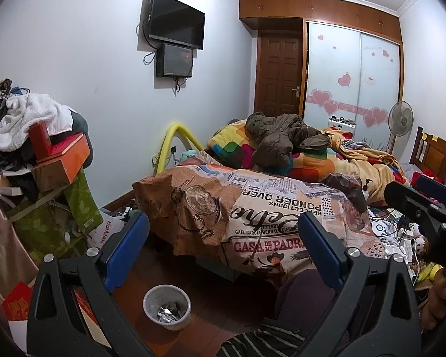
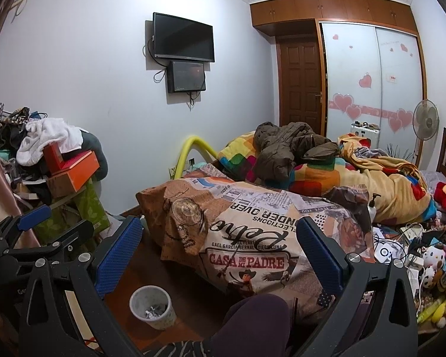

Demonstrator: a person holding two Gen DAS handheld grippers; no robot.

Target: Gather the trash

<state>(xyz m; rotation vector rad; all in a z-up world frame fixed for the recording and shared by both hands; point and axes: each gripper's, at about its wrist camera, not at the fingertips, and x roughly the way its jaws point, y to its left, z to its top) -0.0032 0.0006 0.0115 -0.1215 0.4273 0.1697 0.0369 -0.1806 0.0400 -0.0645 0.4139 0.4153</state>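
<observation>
from left to right: a heap of clothes and boxes (image 1: 44, 148) is leaning against the wall, with a white towel (image 1: 29, 116) draped on top. below it, the left claw (image 1: 220, 255) is hanging with its blue pads spread and nothing between them. on the wooden floor (image 1: 211, 297), a small waste bin (image 1: 167, 306) is standing upright, holding scraps of crumpled paper or foil. the bed (image 1: 264, 208), under a printed quilt, is filling the centre, and a person's knee (image 2: 252, 321) is showing below it. the right claw (image 2: 220, 255) is likewise spread and carrying nothing. at far right, a litter of cables, toys and small packets (image 2: 413, 253) is lying on the bed; which of these count as trash cannot be told.

risks, as a judgement: both claws are standing well apart from the bin, so any light scrap carried across may slip from the pads and drop on the floor. cables tangled among the clutter may snag and drag neighbours. a low swing may tip the bin, spilling its contents.
</observation>
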